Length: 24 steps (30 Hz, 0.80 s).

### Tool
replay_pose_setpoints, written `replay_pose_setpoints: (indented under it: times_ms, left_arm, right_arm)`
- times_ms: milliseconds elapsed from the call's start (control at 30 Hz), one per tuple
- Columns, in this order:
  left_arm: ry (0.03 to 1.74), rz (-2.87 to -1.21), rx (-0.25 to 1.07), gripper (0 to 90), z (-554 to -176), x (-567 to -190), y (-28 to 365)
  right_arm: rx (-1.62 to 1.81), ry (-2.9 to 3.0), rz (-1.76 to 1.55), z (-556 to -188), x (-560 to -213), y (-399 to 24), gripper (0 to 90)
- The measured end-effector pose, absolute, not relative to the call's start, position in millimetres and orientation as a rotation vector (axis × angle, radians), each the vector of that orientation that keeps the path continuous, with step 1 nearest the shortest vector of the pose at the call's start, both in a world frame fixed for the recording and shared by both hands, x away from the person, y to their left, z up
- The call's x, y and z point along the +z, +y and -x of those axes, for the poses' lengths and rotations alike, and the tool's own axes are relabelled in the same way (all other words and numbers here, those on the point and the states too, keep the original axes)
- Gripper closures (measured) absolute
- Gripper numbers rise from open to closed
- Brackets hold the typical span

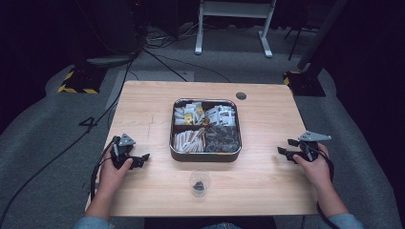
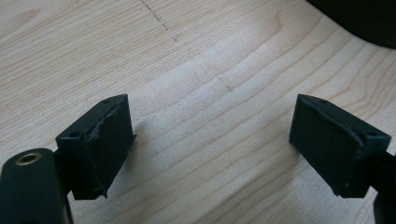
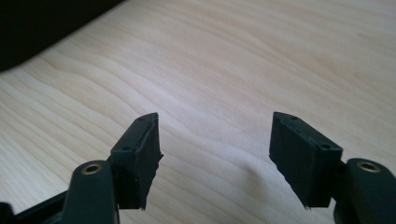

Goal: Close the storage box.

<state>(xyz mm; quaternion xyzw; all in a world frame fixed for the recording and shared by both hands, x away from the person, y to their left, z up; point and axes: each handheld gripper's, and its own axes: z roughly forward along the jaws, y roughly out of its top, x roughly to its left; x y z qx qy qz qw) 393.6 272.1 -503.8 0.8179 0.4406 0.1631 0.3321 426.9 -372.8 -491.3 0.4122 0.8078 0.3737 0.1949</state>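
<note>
The left gripper (image 1: 141,159) rests low on the pale wooden table (image 1: 267,186) near its left edge, jaws apart with only bare wood between them. In the left gripper view its blocky black pads (image 2: 100,144) look matt and slightly frayed along one edge, and the grain runs in long wavy bands beneath. The right gripper (image 1: 285,147) sits near the table's right edge, jaws likewise spread with nothing in the gap; the right gripper view shows the same square rubbery pads (image 3: 140,156) over smooth light wood.

Between the two grippers, a little farther from the person than either, stands a dark tin tray (image 1: 205,155) with rounded corners and a shiny rim, split into four compartments. The two far compartments hold white sachets (image 1: 217,114), the near one on the left gripper's side holds pale sticks (image 1: 188,140), and the near one on the right gripper's side holds dark wrapped pieces (image 1: 222,137). A small clear glass (image 1: 199,182), round and upright with something dark at its bottom, stands just in front of the tray, nearer the person.

Bare tabletop lies open between each gripper and the tray, and on both sides of the glass. A dark round hole (image 1: 241,95) sits beyond the tray, towards the far edge.
</note>
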Motion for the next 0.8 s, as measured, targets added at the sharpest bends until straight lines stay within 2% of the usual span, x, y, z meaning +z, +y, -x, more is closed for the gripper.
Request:
replay_pose_setpoints:
  times_ms: [300,367,467,533,800]
  left_arm:
    - [1.152,-2.133,0.430,13.7,-393.4,-504.0,271.9]
    - [1.152,-2.133,0.430,13.7,-393.4,-504.1,271.9]
    - [1.154,-2.135,0.425,13.8,-393.0,-503.9,271.8]
    - [1.154,-2.135,0.425,13.7,-393.0,-503.8,271.8]
    - [1.157,-2.133,0.426,13.7,-392.8,-503.9,271.5]
  right_arm:
    - [1.034,2.288,-1.141,-426.5,-502.3,-372.5,29.0]
    - [1.025,2.293,-1.137,-426.0,-502.4,-372.4,25.2]
    - [1.010,2.327,-1.139,-428.1,-503.3,-370.9,12.2]
    - [1.001,2.329,-1.145,-428.9,-503.6,-369.7,9.6]
    - [1.001,2.332,-1.147,-429.3,-503.8,-369.4,8.9]
